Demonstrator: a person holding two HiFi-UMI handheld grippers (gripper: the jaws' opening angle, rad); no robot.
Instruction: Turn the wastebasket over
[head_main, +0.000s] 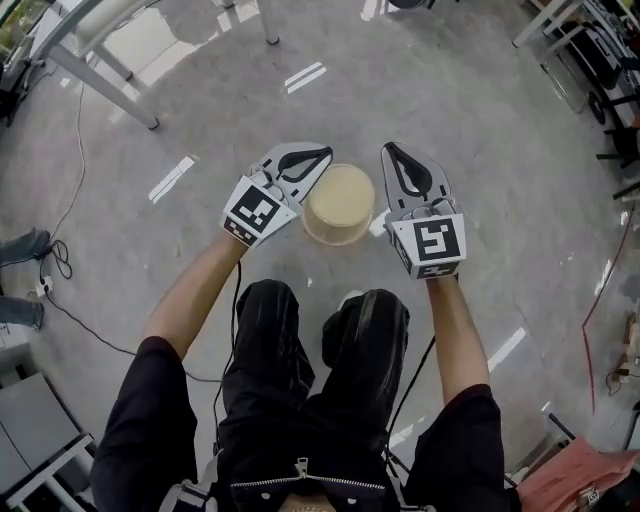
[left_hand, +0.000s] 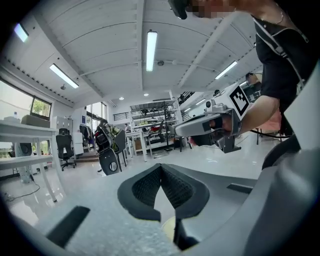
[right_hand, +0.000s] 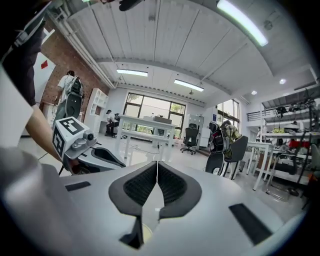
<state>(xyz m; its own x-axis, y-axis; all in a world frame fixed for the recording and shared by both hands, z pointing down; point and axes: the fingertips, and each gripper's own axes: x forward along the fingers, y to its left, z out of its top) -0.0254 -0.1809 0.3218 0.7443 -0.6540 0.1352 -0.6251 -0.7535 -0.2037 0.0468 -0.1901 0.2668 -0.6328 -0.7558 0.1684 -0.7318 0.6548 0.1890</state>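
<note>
Nearest, black trousers are worn by the person. Past the knees, the left hand-held gripper and the right hand-held gripper are held with jaws closed together on nothing. A cream wastebasket is set on the grey floor between them, close beside both; contact cannot be told. Black-and-white square markers are borne on each cube.
</note>
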